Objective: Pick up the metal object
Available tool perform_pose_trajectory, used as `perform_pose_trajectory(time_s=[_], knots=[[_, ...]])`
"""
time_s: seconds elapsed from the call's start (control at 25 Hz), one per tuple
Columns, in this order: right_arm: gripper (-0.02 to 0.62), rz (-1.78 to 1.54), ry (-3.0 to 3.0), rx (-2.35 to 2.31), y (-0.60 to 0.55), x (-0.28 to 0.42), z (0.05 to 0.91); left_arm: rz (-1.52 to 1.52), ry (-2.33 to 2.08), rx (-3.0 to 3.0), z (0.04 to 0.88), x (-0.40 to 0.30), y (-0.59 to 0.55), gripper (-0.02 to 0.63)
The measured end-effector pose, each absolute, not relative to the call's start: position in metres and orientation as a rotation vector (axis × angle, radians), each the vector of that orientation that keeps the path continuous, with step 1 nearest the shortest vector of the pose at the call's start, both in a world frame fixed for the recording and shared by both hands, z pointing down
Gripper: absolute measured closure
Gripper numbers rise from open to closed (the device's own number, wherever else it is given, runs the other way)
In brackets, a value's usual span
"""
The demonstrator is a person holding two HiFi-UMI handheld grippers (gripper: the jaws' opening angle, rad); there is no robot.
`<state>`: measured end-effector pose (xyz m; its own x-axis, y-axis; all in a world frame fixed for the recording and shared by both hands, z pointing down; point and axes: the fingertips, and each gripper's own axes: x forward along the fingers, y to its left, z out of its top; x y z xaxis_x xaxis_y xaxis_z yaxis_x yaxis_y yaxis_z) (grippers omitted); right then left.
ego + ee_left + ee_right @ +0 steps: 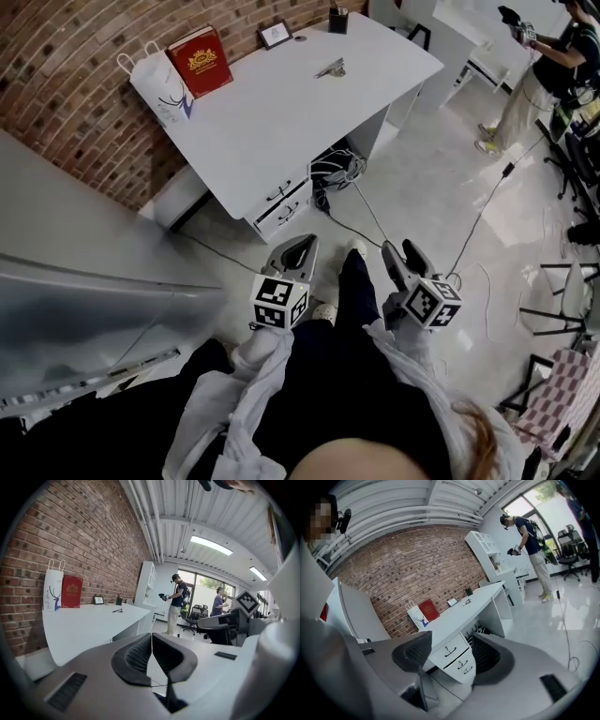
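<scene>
White desk (pixel 281 122) — silvery metal object (pixel 330 68)

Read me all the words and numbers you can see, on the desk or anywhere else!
No text here is clear enough to read.
Red box: gold emblem and print, too small to read.
White paper bag: a blue deer drawing, no words I can make out.
Small frame: too small to read.
Marker cubes: black-and-white square patterns, not words.

An office: white desk (pixel 281 103), brick wall (pixel 84 94), swivel chairs (pixel 194 617).
</scene>
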<state>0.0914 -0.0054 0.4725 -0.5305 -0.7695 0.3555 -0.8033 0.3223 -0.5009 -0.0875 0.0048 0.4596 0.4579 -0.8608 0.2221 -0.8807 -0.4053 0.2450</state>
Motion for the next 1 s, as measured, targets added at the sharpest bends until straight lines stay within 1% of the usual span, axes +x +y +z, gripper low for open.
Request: perform_pose_trajectory(time_s=[0.2, 0.44, 0.76, 1.0], knots=[[0.327, 1.028, -2.530, 1.393, -0.039, 0.069, 0.481, 0.070, -1.555, 2.323, 0.467, -0.109, -0.027, 0.588], [0.328, 1.062, -2.541, 1.335, -0.101, 0.061, 0.488, 0.079, -1.592, 2.292, 0.470, -0.116, -0.084, 0.588], [0.328, 1.044, -2.549, 1.311, -0.222, 0.072, 0.486, 0.070, -1.671, 2.249, 0.463, -0.123, -0.186, 0.588], [0.322, 1.044, -2.561, 1.300, -0.287, 0.079, 0.482, 0.084, -1.706, 2.243, 0.457, -0.125, -0.249, 0.587]])
